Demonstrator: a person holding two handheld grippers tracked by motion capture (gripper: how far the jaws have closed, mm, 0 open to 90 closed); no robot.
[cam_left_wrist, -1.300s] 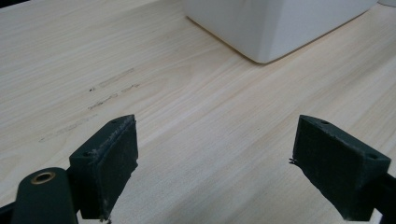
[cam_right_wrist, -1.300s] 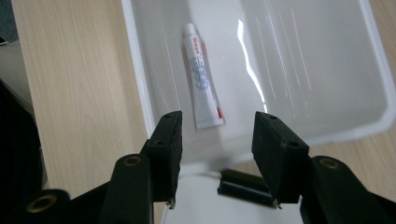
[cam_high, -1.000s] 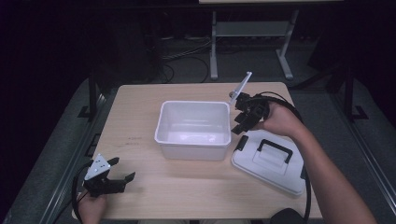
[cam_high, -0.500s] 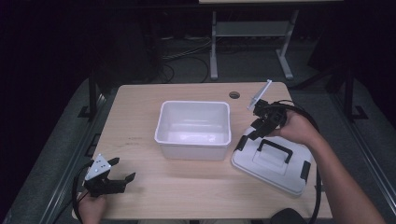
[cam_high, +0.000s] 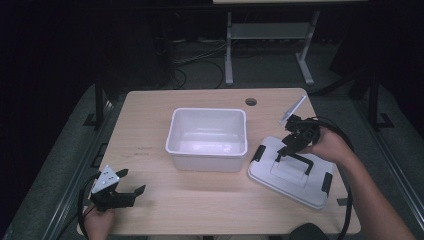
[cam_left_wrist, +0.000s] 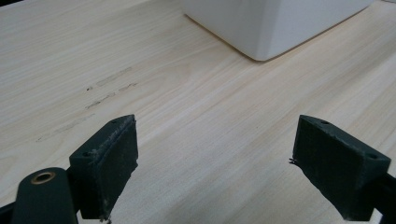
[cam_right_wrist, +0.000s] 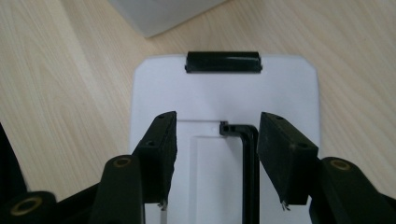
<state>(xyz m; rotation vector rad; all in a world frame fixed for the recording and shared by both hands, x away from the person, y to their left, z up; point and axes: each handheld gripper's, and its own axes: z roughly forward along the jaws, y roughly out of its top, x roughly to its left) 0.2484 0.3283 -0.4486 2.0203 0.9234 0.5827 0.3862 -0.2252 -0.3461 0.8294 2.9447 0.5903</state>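
Lid lies flat at the lower right of the high view, white, with a black handle and black clips. My right hand-held gripper hangs over that handle, beside the white tub. My left hand-held gripper waits low at the left on the pale wood surface.

In the left gripper view, the jaws are spread wide with nothing between them, above smooth, streaky wood.

In the right gripper view, the jaws are spread, and the thin, hard handle bar sits near the right pad. I think I should centre it, go lower, then squeeze gently, because the plastic looks slippery.
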